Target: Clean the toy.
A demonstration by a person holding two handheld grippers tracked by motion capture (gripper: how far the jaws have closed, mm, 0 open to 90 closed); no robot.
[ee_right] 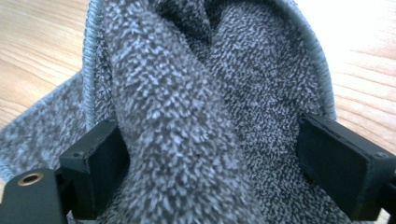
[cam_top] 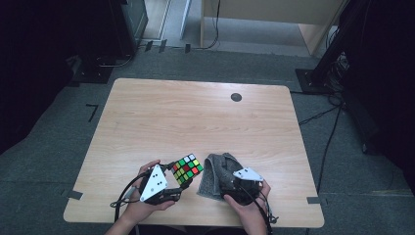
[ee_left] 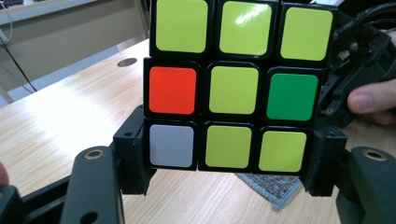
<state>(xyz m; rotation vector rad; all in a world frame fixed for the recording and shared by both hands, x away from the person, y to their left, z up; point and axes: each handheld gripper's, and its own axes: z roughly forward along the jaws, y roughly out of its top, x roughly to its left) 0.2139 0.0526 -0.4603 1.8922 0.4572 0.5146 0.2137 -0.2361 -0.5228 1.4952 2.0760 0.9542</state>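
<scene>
Because the puzzle cube (cam_top: 187, 169) is pinched by its lower layer between the two jaws of the left gripper (cam_top: 172, 182), it is lifted off the table (cam_top: 195, 112) with its mostly yellow face toward that gripper's camera, which seems meant to leave its other faces free for wiping. It hangs over the near edge, a little left of the middle. Just beside it, the grey cloth (cam_top: 218, 175) is bunched up between the jaws of the right gripper (ee_right: 219, 163), which close on a thick fold; the rest of the cloth trails onto the wood near the near edge. Cube and cloth look almost touching in the high view, though I cannot tell whether they meet. Both hands work close to the near edge, so any slip could send the cube off it. Toward the far edge the tabletop lies open, with a small dark disc (cam_top: 236, 97) near the far right corner.
</scene>
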